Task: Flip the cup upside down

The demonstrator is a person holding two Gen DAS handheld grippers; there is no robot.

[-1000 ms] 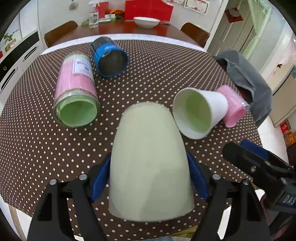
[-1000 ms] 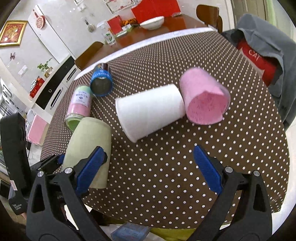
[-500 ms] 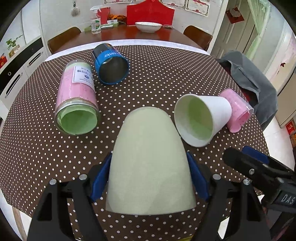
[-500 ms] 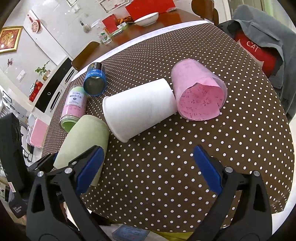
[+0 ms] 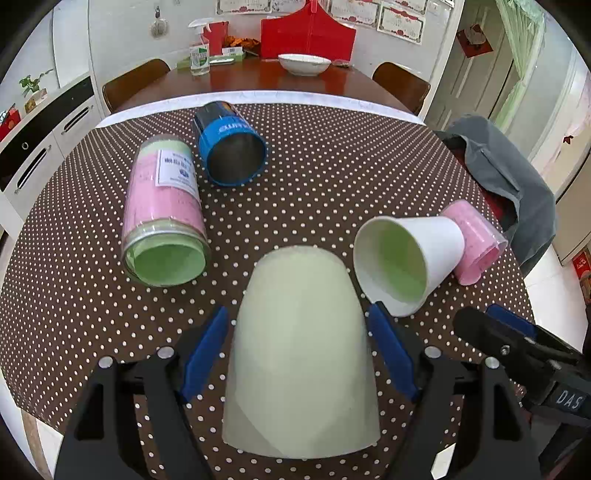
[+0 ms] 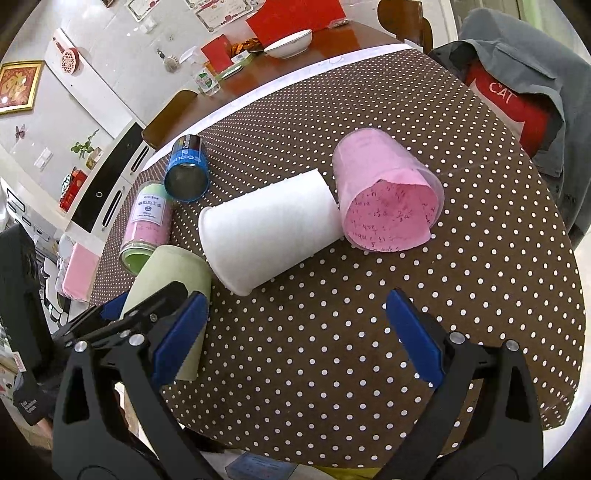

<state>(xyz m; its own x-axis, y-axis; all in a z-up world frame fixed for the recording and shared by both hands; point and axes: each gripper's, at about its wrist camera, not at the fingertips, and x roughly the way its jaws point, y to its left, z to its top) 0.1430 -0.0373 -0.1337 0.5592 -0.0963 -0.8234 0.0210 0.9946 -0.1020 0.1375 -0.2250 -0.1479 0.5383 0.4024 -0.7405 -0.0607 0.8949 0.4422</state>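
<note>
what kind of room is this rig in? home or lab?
Most likely a home dining area. A polka-dot tablecloth covers the round table, a second wooden dining table with chairs and a white bowl stands behind, and framed certificates hang on the wall.

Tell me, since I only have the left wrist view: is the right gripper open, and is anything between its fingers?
Observer: The right gripper is open. Its fingers are wide apart, with only the dotted tablecloth showing between them.
Operator: From here I only see the pink cup's side. What's inside it?
Observer: The pink cup lies on its side with its mouth toward the right camera. It is lined with pink paper covered in handwriting.
</note>
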